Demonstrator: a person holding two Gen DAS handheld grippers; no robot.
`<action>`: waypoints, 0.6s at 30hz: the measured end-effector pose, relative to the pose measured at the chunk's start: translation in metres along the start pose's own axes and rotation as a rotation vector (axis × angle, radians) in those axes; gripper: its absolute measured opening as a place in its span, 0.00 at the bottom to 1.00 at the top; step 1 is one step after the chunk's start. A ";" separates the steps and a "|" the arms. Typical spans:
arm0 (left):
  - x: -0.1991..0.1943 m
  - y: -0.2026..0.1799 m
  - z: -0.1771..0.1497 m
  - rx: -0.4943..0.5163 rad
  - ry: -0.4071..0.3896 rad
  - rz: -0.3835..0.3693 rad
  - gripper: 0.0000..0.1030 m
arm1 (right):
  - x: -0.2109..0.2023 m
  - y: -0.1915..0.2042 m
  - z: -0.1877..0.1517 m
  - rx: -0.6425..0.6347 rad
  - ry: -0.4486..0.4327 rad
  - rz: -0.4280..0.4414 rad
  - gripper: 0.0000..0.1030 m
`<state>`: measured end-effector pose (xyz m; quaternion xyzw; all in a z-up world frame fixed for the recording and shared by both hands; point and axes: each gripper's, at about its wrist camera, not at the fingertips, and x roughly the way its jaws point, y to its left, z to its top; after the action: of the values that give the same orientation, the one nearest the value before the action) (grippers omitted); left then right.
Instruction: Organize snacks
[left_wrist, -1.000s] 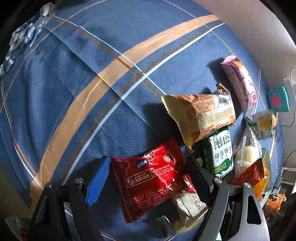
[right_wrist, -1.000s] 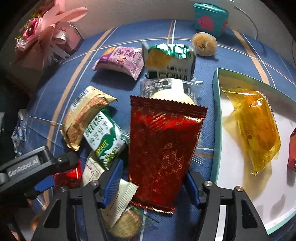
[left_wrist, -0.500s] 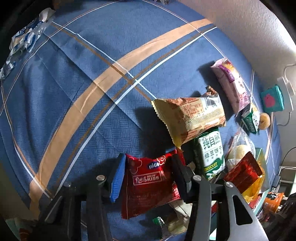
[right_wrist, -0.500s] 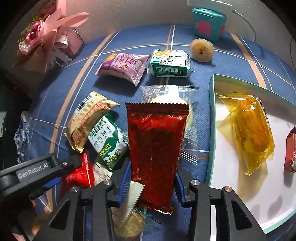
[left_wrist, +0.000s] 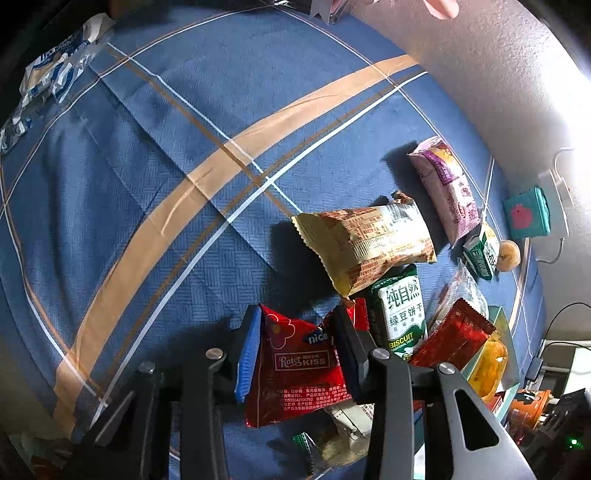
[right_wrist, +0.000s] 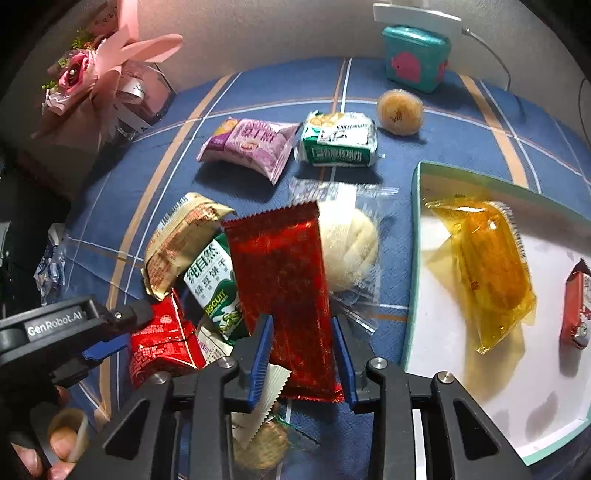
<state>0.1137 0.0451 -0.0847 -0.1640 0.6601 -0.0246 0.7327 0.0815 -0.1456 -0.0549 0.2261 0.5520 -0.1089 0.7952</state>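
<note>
My left gripper (left_wrist: 295, 354) points down at the blue cloth, its jaws closing. The pads pinch a red "Rater Kiss" packet (left_wrist: 295, 373), which buckles between them. This packet (right_wrist: 162, 339) and the left gripper (right_wrist: 118, 332) also show at the lower left of the right wrist view. My right gripper (right_wrist: 301, 358) is closing too, with its pads against both long edges of a long red foil packet (right_wrist: 284, 280). That packet slants up over the snack pile. A white tray with a teal rim (right_wrist: 413, 221) lies to the right, holding a yellow packet (right_wrist: 487, 266) and a small red one (right_wrist: 578, 306).
Around the grippers lie a green biscuit packet (right_wrist: 214, 284), a tan packet (right_wrist: 181, 240), a clear-wrapped bun (right_wrist: 351, 240), a purple packet (right_wrist: 251, 144), a green-white packet (right_wrist: 338, 142) and a round cake (right_wrist: 400, 110). A teal box (right_wrist: 415, 55) and a bouquet (right_wrist: 92, 77) stand by the wall.
Both pairs of jaws have narrowed from wide apart onto their packets. The red Kiss packet has crumpled between the left pads. The long red packet now tilts left.
</note>
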 end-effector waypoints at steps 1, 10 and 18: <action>0.001 0.000 0.000 0.000 0.002 0.000 0.41 | 0.001 0.000 0.000 -0.001 0.002 0.003 0.34; 0.003 0.008 0.005 -0.010 0.001 0.013 0.75 | 0.005 0.000 -0.001 0.000 0.009 0.022 0.35; 0.022 -0.003 -0.005 0.056 0.052 0.071 0.85 | 0.011 0.007 -0.001 -0.031 0.020 0.008 0.55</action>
<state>0.1120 0.0350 -0.1055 -0.1193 0.6834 -0.0216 0.7199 0.0876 -0.1377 -0.0634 0.2171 0.5605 -0.0950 0.7936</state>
